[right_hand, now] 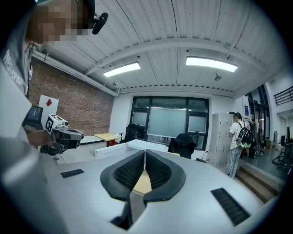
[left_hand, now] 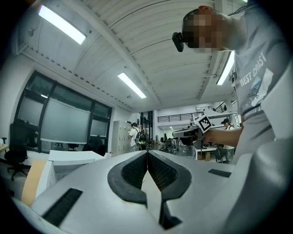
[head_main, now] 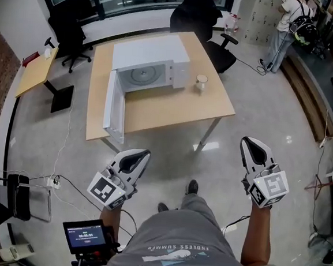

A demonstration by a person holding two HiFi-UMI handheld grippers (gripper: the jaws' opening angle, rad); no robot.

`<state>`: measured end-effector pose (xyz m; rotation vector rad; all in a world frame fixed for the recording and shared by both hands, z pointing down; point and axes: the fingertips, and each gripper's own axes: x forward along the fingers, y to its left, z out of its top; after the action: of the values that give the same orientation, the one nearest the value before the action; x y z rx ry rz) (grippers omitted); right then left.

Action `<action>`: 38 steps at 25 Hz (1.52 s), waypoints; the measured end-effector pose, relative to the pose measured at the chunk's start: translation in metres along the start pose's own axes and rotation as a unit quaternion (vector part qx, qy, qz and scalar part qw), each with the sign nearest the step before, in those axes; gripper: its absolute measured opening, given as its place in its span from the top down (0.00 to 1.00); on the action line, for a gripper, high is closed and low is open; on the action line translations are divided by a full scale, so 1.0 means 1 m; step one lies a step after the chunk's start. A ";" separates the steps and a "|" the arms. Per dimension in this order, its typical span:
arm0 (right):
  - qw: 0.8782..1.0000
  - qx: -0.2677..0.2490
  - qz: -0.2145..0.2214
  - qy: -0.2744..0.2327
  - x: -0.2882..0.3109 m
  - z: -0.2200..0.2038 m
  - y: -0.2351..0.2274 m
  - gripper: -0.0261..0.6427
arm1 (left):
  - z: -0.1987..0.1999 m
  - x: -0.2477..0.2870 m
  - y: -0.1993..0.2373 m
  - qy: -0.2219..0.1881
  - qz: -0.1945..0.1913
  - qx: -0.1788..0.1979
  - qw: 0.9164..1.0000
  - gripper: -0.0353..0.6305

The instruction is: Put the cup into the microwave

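Room: big office with a shiny grey floor (head_main: 170,159), dark windows on the far side and a brick wall on the left.
Counter: one wooden counter (head_main: 174,110) stands in the middle of the floor, with open floor on its near and right sides.
Microwave: the white microwave (head_main: 153,56) sits on the far left part of the counter, and its mouth faces the near side.
Door: the door (head_main: 115,107) is swung wide open on the left and reaches about to the near edge of the counter.
Inside: a round plate (head_main: 141,75) shows in the microwave, with nothing on it.
Cup: the cup (head_main: 201,82) stands just right of the microwave. It is upright, tall way up and down, with its mouth facing up.
Edges: the cup is close to the right edge of the counter but not on it.
Open room: bare wood lies near and left of the cup, in front of the microwave mouth.
Left gripper: the left gripper (head_main: 136,157) is over the floor, well apart from the counter. Its jaws are closed on nothing.
Right gripper: the right gripper (head_main: 251,145) is also over the floor on the near side. Its jaws are closed on nothing too.
Others: black chairs (head_main: 197,13) stand on the far side, and a person (head_main: 285,30) stands far right.
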<state>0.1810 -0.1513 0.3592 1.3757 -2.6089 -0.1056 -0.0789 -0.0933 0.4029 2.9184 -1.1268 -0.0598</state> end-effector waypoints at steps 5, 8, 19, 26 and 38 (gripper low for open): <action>1.000 0.012 0.016 0.012 0.065 -0.012 -0.009 0.93 | -0.004 -0.002 0.041 0.010 0.025 0.000 1.000 0.91; 0.999 0.017 0.032 0.021 0.108 -0.026 -0.021 0.93 | -0.006 0.006 0.067 0.026 0.045 -0.005 0.999 0.91; 0.995 0.059 0.052 0.064 0.281 -0.100 -0.122 0.93 | -0.025 0.099 0.159 0.059 0.084 -0.023 0.994 0.91; 0.988 0.081 0.050 0.119 0.395 -0.182 -0.185 0.93 | -0.052 0.150 0.212 0.085 0.112 -0.048 0.989 0.91; 0.959 0.117 0.037 0.256 0.525 -0.342 -0.235 0.77 | -0.091 0.200 0.275 0.127 0.160 -0.082 0.975 0.91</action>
<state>0.1503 -0.7079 0.7288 1.1696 -2.2735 0.5172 -0.1115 -0.4312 0.4944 2.4797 -1.4456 0.2069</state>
